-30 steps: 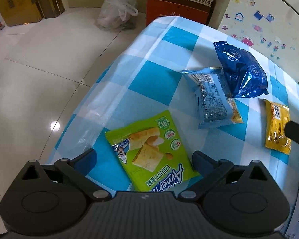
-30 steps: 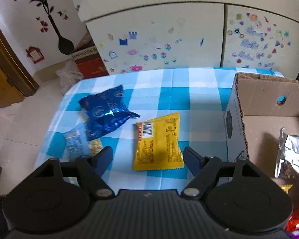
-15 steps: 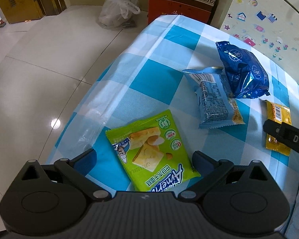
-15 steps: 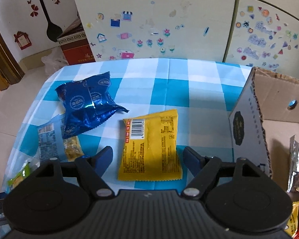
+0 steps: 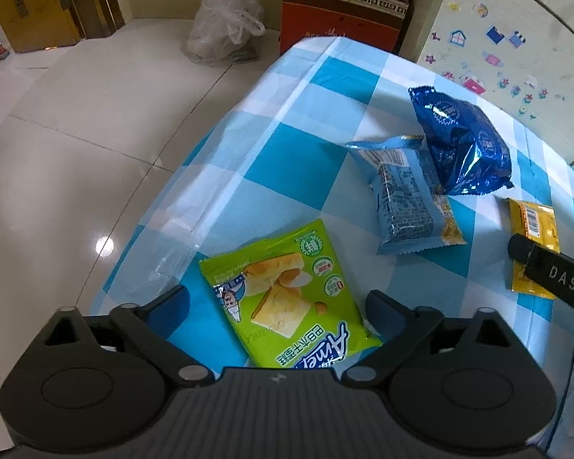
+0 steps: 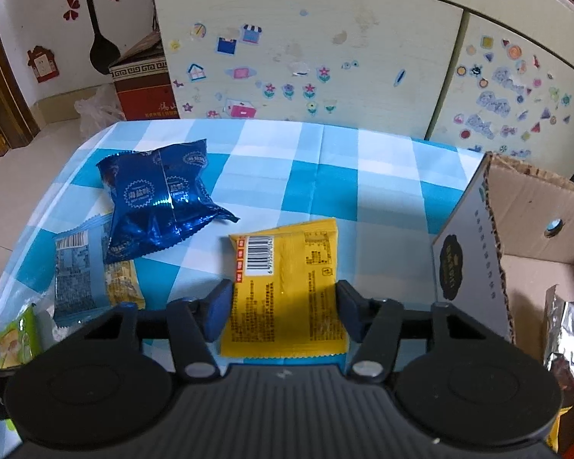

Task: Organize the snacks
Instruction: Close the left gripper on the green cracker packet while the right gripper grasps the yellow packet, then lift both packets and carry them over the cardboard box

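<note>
- The right tool (image 6: 283, 308) is seen closed in on the yellow packet (image 6: 287, 287), its two blue pads pressed against the packet's left and right edges; the packet lies flat on the tabletop (image 6: 325, 176), barcode side up.
- The left tool (image 5: 277, 306) is held over the green packet (image 5: 287, 298); its jaws are closing, with the packet lying between them, and the pads are not seen touching it.
- The green packet rests flat near the tabletop's near corner, printed face up, close to where the checked cloth hangs over the edge.
- A dark blue foil packet (image 6: 157, 199) is seen puffed up at the left of the tabletop, partly overlapping a light blue packet (image 6: 80, 267) that lies flat beneath its lower edge.
- The yellow packet lies just beside the dark blue one, apart from it, between it and the cardboard box (image 6: 474, 256).
- The cardboard box stands open at the right side of the tabletop; a silver foil packet (image 6: 570, 329) is seen inside it.
- Behind the tabletop a pale cabinet (image 6: 306, 57) covered in small stickers is seen.
- On the floor beyond, a red-brown carton (image 5: 344, 11) and a clear plastic bag (image 5: 225, 30) are seen side by side.
</note>
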A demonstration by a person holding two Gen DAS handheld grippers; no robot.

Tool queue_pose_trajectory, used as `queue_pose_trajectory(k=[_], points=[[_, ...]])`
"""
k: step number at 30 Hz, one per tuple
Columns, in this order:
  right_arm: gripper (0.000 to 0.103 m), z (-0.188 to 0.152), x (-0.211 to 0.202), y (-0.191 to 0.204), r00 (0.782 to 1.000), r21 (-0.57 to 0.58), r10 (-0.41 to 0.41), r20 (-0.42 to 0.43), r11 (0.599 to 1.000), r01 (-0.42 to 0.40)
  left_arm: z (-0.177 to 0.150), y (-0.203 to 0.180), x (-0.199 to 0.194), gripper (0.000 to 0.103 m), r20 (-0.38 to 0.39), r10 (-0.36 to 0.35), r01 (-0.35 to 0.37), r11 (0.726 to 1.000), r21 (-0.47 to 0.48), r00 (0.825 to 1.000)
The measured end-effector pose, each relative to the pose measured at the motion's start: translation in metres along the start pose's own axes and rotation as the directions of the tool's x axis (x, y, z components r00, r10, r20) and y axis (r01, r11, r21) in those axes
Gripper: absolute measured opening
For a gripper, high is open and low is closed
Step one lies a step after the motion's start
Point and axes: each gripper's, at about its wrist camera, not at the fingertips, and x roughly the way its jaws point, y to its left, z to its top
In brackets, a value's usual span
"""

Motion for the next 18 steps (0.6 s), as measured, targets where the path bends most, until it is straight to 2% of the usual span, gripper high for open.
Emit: queue_pose_trajectory(k=[1,3,7,13,18], points=[[0.056,0.0,0.0,0.0,1.0,-0.002,0.001,0.001,1.0,-0.001,0.0,0.0,-0.002,0.087,0.009,-0.003,0.003,1.0,0.0,1.0],[0.055,0.0,-0.001,0.0,1.0,0.003,0.005,-0.003,1.0,-0.005,0.002,0.001,-0.005,0.08,0.021,-0.01,0.011,1.0,-0.002,1.0],[0.054,0.0,-0.005,-0.001,0.999,0.022,0.035,-0.017,0.999,-0.035,0.005,0.009,-0.007,0.072,0.025,-0.031,0.032,0.999,-0.04,0.999],[0.054,0.0,-0.018,-0.003,0.999,0.028,0.048,-0.013,0.998,-0.048,0.009,0.013,-0.011,0.067,0.034,-0.047,0.049,0.996,-0.069,0.998],[0.054,0.001,-0.034,-0.006,0.998,0.031,0.068,-0.004,0.997,-0.068,0.009,0.012,-0.02,0.066,0.054,-0.062,0.065,0.996,-0.06,0.997]])
